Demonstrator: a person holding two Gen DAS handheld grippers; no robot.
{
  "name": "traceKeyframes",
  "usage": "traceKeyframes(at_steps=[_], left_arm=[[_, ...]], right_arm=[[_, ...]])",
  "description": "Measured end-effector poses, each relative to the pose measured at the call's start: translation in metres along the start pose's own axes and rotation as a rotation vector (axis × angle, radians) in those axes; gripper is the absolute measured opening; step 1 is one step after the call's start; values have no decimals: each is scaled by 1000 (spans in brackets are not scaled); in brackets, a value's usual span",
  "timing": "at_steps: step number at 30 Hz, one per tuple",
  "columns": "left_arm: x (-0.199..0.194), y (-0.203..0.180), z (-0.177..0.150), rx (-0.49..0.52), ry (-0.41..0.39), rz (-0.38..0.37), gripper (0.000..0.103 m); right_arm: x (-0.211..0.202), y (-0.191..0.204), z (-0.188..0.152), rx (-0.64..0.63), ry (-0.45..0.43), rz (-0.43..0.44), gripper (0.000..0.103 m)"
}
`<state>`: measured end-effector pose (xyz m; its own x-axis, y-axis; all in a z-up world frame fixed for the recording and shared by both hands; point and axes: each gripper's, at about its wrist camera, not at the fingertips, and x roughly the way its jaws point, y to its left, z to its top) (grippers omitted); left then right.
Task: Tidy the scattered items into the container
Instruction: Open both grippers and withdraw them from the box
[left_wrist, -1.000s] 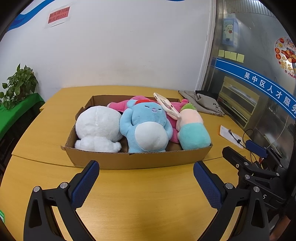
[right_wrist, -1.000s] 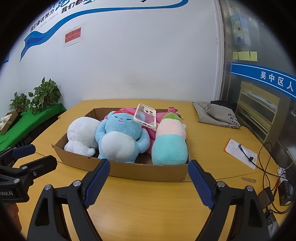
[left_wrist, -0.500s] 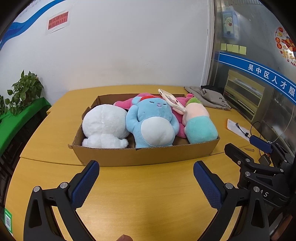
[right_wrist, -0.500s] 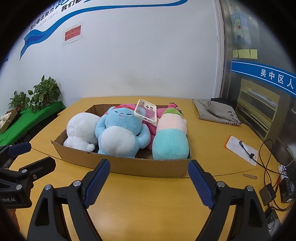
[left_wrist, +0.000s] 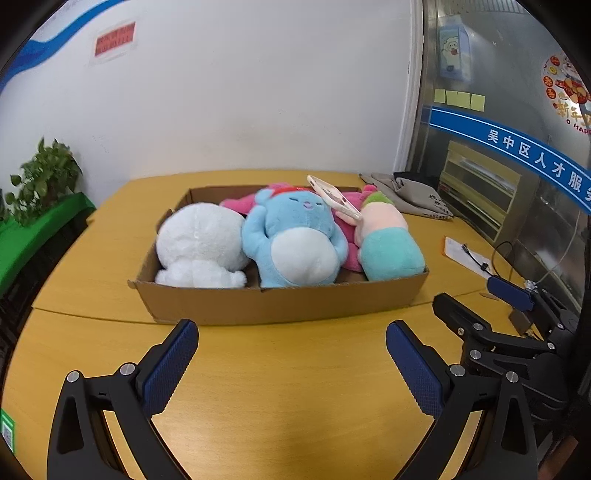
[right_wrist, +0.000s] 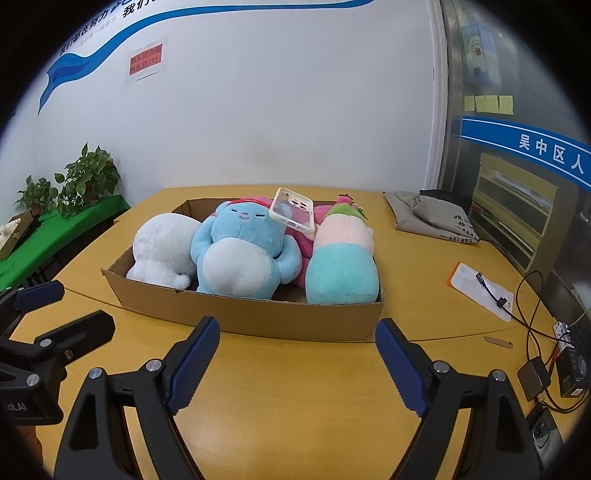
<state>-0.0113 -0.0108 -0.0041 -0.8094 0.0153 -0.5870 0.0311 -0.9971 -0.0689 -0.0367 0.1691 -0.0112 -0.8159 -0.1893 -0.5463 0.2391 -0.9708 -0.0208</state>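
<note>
- Sitting on the smooth yellow wooden table (left_wrist: 295, 387), a shallow cardboard box (left_wrist: 280, 299) holds all the soft toys.
- A round, fluffy white plush toy (left_wrist: 201, 243) fills the box's left end; just beside it lies a blue plush toy (left_wrist: 295, 240) with a pale oval belly.
- A long plush toy (right_wrist: 341, 258), pink above and teal below with a green tuft, lies at the right end, with a pink plush toy (right_wrist: 304, 251) wedged between it and the blue one.
- A pale, rigid phone case (right_wrist: 293, 210) rests tilted on top, touching the blue toy's head.
- The left gripper (left_wrist: 291, 354) hovers released in front of the box, its ribbed blue pads (left_wrist: 170, 365) wide apart with only table between them.
- The right gripper (right_wrist: 297, 354) is likewise spread and grasps nothing.
- A crumpled grey cloth bag (right_wrist: 432, 214) lies beyond the box to the right; a white card (right_wrist: 480, 288) and black cables (right_wrist: 532, 325) lie near the table's right edge.
- Leafy potted plants (right_wrist: 85, 177) stand on a green surface at the left.
</note>
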Motion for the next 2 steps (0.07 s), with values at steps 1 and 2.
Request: traceKeyframes(at_steps=[1,2], left_arm=[[-1,-2,0,13,-5,11,103],[-1,-3,1,25,-5,17,103]], right_arm=[[0,0,0,-2,1,-1,86],[0,0,0,-2,0,-3,86]])
